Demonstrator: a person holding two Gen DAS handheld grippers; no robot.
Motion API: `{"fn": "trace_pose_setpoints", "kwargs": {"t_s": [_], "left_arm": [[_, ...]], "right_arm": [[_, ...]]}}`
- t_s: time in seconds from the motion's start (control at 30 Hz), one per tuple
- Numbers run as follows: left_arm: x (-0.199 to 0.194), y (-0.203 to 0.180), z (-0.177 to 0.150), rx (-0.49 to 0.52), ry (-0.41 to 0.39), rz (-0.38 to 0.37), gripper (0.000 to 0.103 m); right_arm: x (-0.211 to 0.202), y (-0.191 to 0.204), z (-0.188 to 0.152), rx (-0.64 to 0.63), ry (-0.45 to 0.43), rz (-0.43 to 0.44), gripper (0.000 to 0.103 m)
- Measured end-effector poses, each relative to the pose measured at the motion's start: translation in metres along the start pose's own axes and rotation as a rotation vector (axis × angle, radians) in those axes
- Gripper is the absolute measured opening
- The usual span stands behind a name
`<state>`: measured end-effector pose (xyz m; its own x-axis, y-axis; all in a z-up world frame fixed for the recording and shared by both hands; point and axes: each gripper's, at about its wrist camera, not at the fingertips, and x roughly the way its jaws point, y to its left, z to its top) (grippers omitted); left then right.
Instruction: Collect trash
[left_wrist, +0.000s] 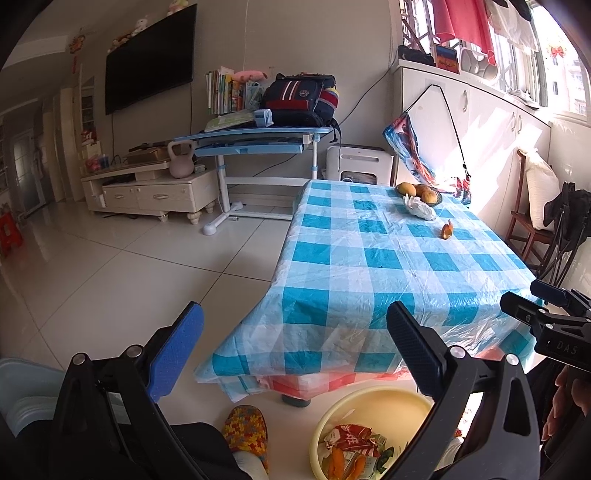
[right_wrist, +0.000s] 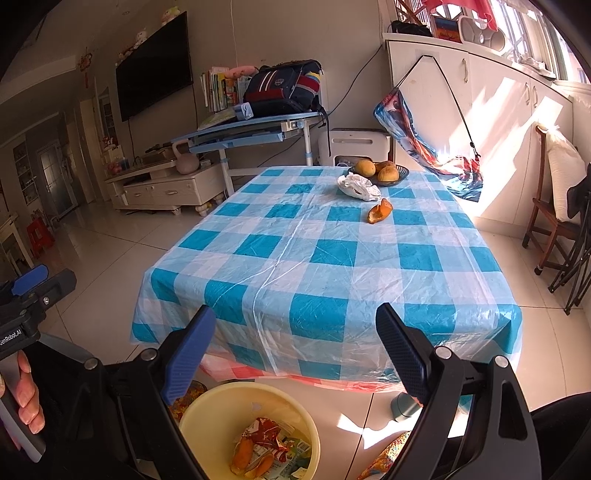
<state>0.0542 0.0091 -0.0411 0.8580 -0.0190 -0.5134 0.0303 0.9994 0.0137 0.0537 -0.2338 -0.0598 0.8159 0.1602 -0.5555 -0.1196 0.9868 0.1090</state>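
Two claws hang before the bench, both spread wide with nothing between their pads: the left claw and the right claw. Only the near part of each claw's black frame shows; the rest runs off the bottom edge. Below them a yellow bin stands on the floor, cut off by the claws and the picture edge. In it lie a crumpled red-and-white wrapper and orange peel scraps; the wrapper's print is too creased to read. On the checked cloth, toward the far end, an orange peel lies alone, and just beyond it a crumpled white bag touches a dark fruit bowl. Seen from the left wrist, the other handle reads "DAS". From the right wrist, the opposite handle reads "enRobot.AI", its first letters cut off. A knitted slipper shows partly beside the bin.
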Motion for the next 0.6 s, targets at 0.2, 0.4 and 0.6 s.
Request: {"fn": "trace_pose_setpoints", "kwargs": {"t_s": [0.2, 0.4, 0.6], "left_arm": [[-0.002, 0.003, 0.005, -0.019, -0.002, -0.053, 0.096], [0.012, -0.005, 0.039, -0.015, -0.02, -0.117, 0.096], [0.058, -0.03, 0.081, 0.001, 0.001, -0.203, 0.096]], "right_arm": [[0.003, -0.009, 0.008, 0.043, 0.005, 0.023, 0.085], [0.021, -0.029, 0.04, 0.063, 0.019, 0.032, 0.085], [0.069, -0.063, 0.075, 0.097, 0.058, -0.007, 0.085]]}}
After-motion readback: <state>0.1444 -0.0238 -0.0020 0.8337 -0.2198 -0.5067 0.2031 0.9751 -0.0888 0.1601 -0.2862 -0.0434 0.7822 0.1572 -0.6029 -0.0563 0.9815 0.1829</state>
